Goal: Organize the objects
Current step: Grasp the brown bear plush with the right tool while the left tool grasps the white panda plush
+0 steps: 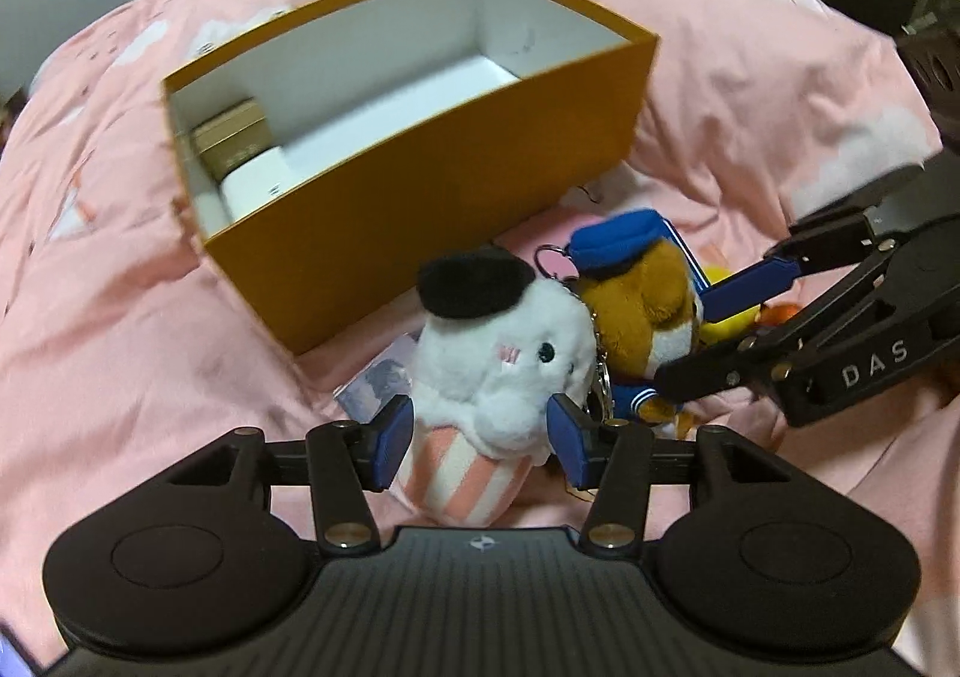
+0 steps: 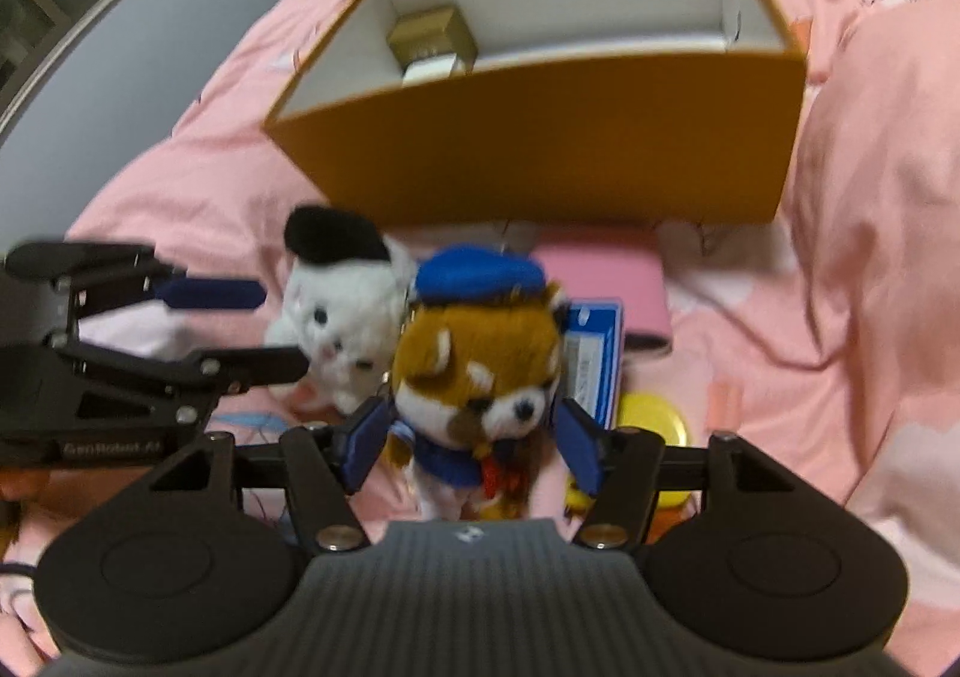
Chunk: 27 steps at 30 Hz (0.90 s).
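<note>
Straddling: left gripper (image 1: 480, 437) has its blue-padded jaws spread to either side of the white plush keychain toy with a black beret and pink-striped base (image 1: 498, 359); whether the pads touch the fur I cannot tell.
Right gripper (image 2: 474, 440): jaws spread around the brown-and-white plush dog in a blue cap and blue sailor collar (image 2: 480, 371), with a gap visible on both sides, so nothing is clamped.
Toys: the two plush figures sit side by side, touching, on the pink patterned bedspread (image 1: 120, 317), just in front of the box.
Box: open orange cardboard box with a white interior (image 1: 432, 197) rests on the bedspread beyond the toys.
Box contents: a small gold-coloured carton (image 1: 231, 140) and a white rectangular item (image 1: 258, 185) lie together at one end; the far end shows bare white floor.
Clutter near the dog: a blue-edged flat pack (image 2: 591, 359) stands just beside it, a yellow round object (image 2: 651, 416) lies next to that, and a pink flat case (image 2: 606, 281) lies behind, near the box wall.
Under the white toy: a pale lilac printed card (image 1: 378, 383) lies partly hidden.
</note>
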### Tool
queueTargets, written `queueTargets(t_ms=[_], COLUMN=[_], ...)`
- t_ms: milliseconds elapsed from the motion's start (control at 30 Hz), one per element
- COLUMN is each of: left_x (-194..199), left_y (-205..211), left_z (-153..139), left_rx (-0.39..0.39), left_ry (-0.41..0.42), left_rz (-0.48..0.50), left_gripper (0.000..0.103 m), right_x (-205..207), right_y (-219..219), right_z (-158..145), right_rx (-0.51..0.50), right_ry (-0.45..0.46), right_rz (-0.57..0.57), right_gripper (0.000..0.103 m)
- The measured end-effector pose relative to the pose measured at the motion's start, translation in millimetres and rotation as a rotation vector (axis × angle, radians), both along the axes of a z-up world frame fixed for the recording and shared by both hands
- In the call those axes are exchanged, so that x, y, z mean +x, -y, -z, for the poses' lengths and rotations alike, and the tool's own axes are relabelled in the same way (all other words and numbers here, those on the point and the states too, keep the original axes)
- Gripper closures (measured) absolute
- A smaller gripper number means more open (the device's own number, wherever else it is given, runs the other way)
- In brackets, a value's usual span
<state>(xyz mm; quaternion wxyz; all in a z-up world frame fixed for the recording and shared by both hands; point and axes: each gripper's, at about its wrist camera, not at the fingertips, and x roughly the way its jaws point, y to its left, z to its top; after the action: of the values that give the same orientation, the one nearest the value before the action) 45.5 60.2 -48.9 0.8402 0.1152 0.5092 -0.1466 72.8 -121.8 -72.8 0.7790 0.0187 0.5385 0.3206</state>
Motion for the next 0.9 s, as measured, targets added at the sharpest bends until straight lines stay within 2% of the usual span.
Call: queueTargets(t_ms=[67, 167, 567, 667, 767, 900], left_x=[4.0, 11.4, 32.6, 31.1, 26.3, 15.8], left_y=[2.2, 3.4, -23.0, -16.8, -9.7, 4.8], left_z=[7.1, 15.4, 22.7, 25.0, 24.2, 28.6], left_rx=[-0.003, 0.01, -0.136, -0.098, -0.065, 0.029], left_ry=[-0.011, 0.002, -0.056, -0.045, -0.027, 0.017], left_rz=[0.029, 0.029, -0.178, -0.152, -0.123, -0.066], left_gripper=[0.034, 0.029, 0.028, 0.028, 0.028, 0.028], right_x=[-0.9, -0.2, 18.2, 24.3, 21.3, 18.5], right_y=[-5.0, -9.6, -18.7, -13.8, -9.4, 5.2], right_z=[3.8, 6.1, 17.8, 26.5, 20.0, 6.8], right_rx=[-0.003, -0.007, 0.057, 0.093, 0.095, 0.115], right_ry=[0.0, 0.034, 0.075, 0.025, 0.041, 0.049], right_rz=[-0.018, -0.028, -0.002, 0.02, 0.03, 0.068], right_gripper=[0.039, 0.039, 0.034, 0.039, 0.043, 0.043])
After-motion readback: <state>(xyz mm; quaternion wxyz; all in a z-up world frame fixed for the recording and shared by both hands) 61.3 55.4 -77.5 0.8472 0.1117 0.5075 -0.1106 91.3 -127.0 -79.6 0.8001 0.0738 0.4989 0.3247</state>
